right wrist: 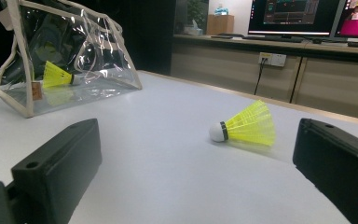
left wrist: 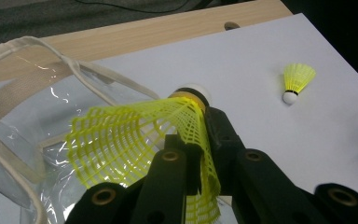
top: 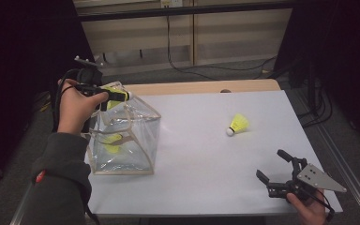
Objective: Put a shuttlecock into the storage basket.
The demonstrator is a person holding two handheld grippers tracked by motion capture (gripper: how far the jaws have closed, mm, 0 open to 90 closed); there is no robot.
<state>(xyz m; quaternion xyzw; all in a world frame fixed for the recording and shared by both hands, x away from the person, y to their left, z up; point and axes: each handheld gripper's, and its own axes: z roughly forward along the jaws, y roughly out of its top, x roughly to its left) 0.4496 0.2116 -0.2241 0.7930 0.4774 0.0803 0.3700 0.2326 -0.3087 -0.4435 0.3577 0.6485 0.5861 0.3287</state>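
Note:
My left gripper [top: 122, 96] is shut on a yellow shuttlecock [left wrist: 144, 140] by its skirt, held over the open top of a clear plastic bag [top: 124, 140] with beige trim. Its white cork tip [left wrist: 193, 92] points away from me. Another yellow shuttlecock [top: 113, 143] lies inside the bag. A third shuttlecock [top: 238, 125] lies on the white table, right of centre, cork toward the left. My right gripper [top: 274, 165] is open near the front right corner, jaws spread wide, with that loose shuttlecock [right wrist: 244, 128] ahead between them at a distance.
The white table top [top: 201, 154] has a wooden strip [top: 206, 87] along its far edge. Beyond it stand cabinets with cables on the floor. Monitors [right wrist: 303, 16] sit on a counter in the right gripper view. Dark space flanks both sides of the table.

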